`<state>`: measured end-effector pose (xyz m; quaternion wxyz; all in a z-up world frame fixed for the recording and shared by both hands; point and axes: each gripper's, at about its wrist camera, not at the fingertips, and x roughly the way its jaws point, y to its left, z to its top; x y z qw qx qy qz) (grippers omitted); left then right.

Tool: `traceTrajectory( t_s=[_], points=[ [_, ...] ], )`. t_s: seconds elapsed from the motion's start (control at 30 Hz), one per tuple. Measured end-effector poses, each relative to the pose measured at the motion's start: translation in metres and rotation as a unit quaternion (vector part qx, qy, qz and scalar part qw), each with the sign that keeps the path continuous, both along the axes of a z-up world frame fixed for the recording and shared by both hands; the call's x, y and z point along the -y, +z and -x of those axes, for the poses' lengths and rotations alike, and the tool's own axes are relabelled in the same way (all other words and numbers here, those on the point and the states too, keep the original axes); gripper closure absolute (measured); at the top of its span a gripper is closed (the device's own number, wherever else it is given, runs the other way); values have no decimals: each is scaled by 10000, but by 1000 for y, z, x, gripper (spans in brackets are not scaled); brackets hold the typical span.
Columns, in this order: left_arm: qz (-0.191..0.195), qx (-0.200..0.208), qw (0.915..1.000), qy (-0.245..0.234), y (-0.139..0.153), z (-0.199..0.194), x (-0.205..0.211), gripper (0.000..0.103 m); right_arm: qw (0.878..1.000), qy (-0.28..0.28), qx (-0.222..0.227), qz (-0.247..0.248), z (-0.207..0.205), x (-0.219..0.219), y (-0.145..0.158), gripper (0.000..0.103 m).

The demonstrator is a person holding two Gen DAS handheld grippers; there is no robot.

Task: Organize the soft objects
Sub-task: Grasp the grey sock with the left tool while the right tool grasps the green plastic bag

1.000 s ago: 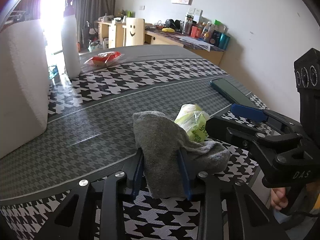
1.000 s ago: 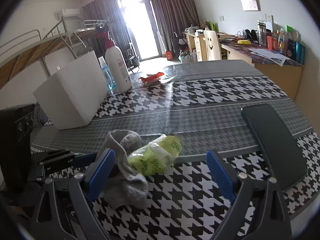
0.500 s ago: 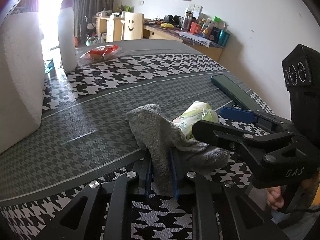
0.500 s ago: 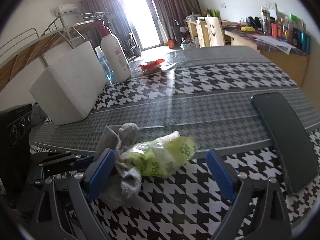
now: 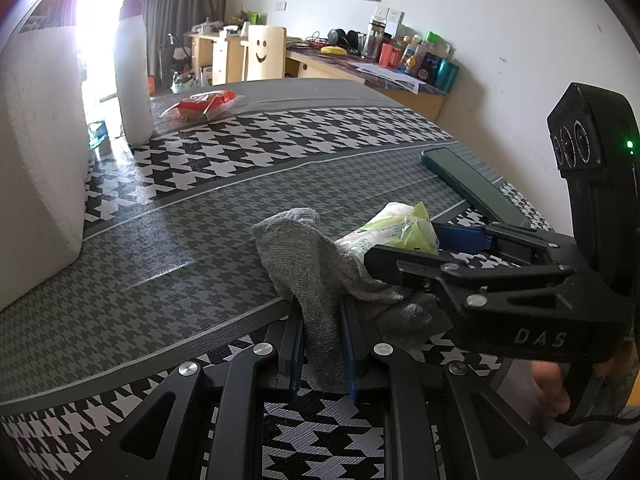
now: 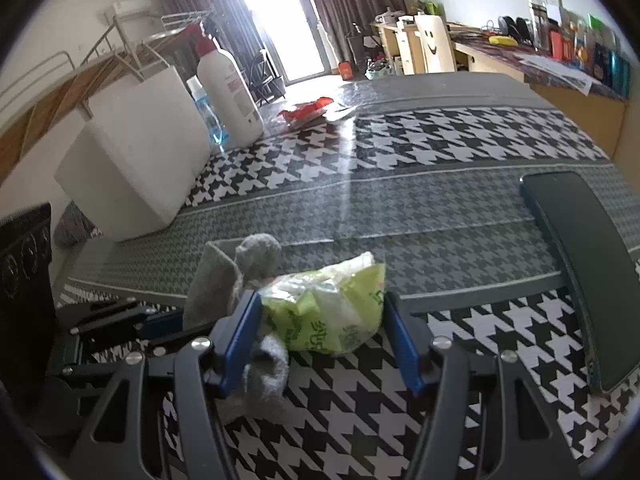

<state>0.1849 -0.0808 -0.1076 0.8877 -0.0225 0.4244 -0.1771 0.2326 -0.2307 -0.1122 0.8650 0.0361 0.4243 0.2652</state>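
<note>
Since a second earlier, the left gripper (image 5: 322, 344) had tightened and now pinched the grey sock (image 5: 316, 276) on the houndstooth tablecloth (image 5: 168, 264). The right gripper (image 6: 320, 332) had just been closing around the green plastic packet (image 6: 328, 304), its pads touching both sides.

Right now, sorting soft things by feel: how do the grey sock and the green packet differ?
The grey sock is matte knit cloth; the green packet is glossy crinkled plastic. The sock is pinched in the left gripper; the packet sits between the right gripper pads, which have just been closing. Both touch each other on the houndstooth tablecloth.
</note>
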Motion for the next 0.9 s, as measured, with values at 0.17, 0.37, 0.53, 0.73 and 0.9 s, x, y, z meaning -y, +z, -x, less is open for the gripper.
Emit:
traceTrajectory(
  t_s=[0.17,0.37,0.53,0.73,0.9],
  points=[
    [-10,3,10000,0,0,0,0,86,9989,-46,160,448,4,-10,0,46],
    [-22,7,10000,-2,0,0,0,86,9993,-94,132,332,4,-6,-2,68],
    [-64,55,10000,8,0,0,-2,86,9993,-76,212,301,8,-4,2,72],
    [-97,108,9999,18,2,4,2,87,9990,-206,291,281,10,2,7,72],
    [-142,169,9998,8,6,10,5,87,9985,-316,345,275,12,8,10,72]
  ],
)
